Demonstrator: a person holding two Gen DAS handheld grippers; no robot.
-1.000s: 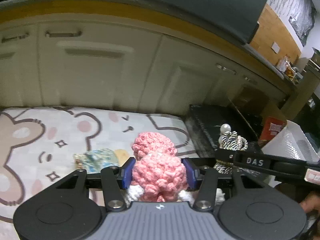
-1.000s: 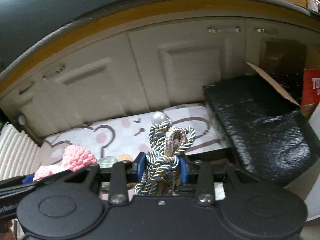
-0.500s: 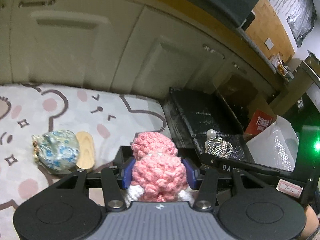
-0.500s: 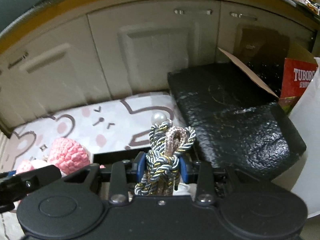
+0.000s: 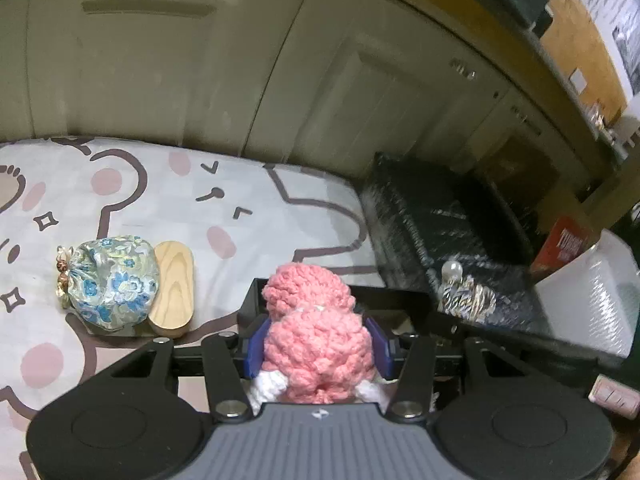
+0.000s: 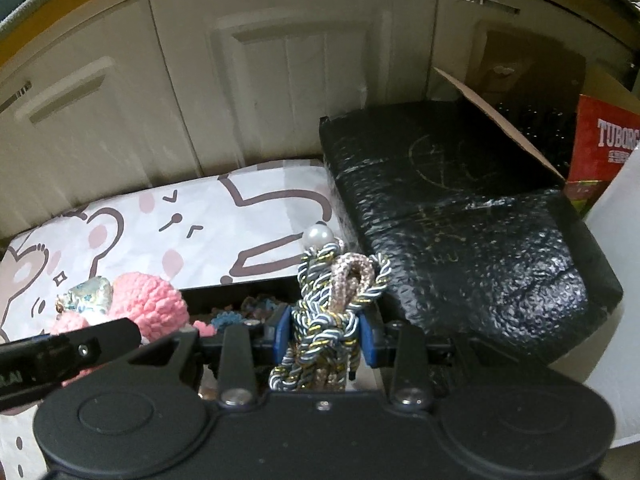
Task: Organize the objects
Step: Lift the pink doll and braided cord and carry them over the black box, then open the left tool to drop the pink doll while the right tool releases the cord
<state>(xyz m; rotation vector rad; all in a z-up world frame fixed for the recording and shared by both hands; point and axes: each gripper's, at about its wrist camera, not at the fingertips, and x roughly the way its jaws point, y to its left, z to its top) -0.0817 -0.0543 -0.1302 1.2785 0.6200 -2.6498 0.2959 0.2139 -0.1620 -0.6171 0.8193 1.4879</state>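
My left gripper is shut on a pink crochet toy with white trim, held above the near edge of a black tray. My right gripper is shut on a knotted rope ornament of blue, white and gold cord with a pearl on top; it also shows in the left wrist view to the right of the pink toy. In the right wrist view the pink toy sits at the left, over the black tray that holds several small items.
A floral fabric pouch and a wooden oval piece lie on the bear-print mat. A black foam block lies to the right, with a red carton and white bubble wrap beyond. Cream cabinet doors stand behind.
Both grippers have tilted down and moved right over the black tray, each holding its object. The pouch and wooden piece have come into fuller view on the left.
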